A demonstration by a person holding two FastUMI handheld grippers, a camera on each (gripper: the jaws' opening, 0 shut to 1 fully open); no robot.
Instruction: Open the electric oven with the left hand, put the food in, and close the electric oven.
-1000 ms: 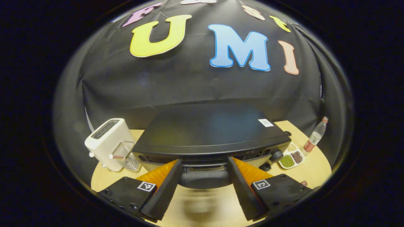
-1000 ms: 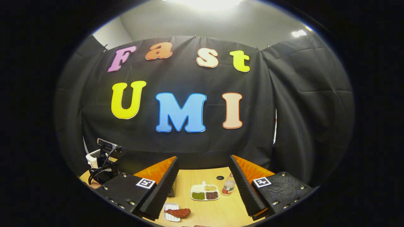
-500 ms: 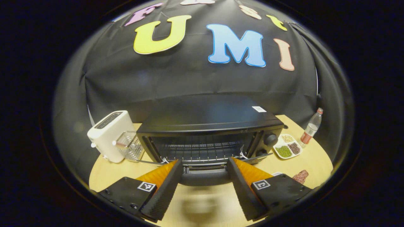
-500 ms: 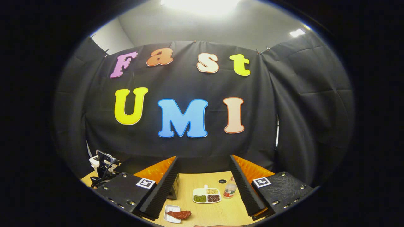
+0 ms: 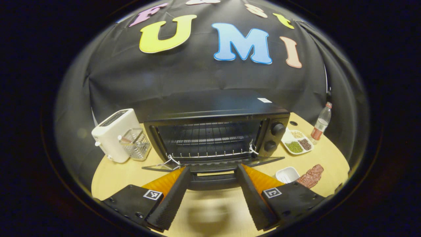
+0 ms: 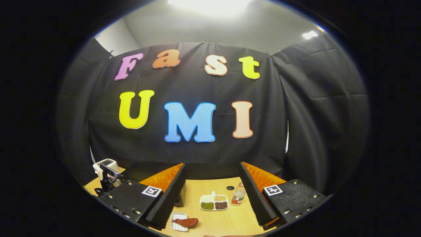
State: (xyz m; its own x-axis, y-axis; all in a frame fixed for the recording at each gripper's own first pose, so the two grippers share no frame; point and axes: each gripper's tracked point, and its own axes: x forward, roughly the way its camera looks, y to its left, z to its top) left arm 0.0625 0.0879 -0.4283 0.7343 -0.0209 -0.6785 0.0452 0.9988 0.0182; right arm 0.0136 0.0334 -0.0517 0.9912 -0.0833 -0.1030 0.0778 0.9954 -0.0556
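Big round wooden table (image 5: 210,214) fills the booth floor space in front of me. On it, toward the back, the black electric oven (image 5: 213,108) w/ its door (image 5: 213,163) swung down nearly flat, wire rack (image 5: 207,140) visible inside, two knobs (image 5: 274,136) on its right side. In the left gripper view the left gripper (image 5: 212,215) sits right at the door's front edge, fingers well apart on either side of the dark door handle (image 5: 213,181); handle lies between them, can't tell if either finger touches it. Left of the oven: white toaster (image 5: 113,133), clear container (image 5: 136,143) just beside it. Right of the oven: divided plate of beans (image 5: 297,143), then a bottle (image 5: 320,123) near the table's edge. Food, a reddish-brown piece of meat (image 5: 310,176), lies on the table at front right, touching a small white dish (image 5: 286,173), well apart from the oven.

In the right gripper view the right gripper (image 6: 212,215) is held up over the table, fingers wide apart, nothing between them. Below it the same meat (image 6: 186,222), dish (image 6: 177,218), bean plate (image 6: 213,204), bottle (image 6: 237,195).
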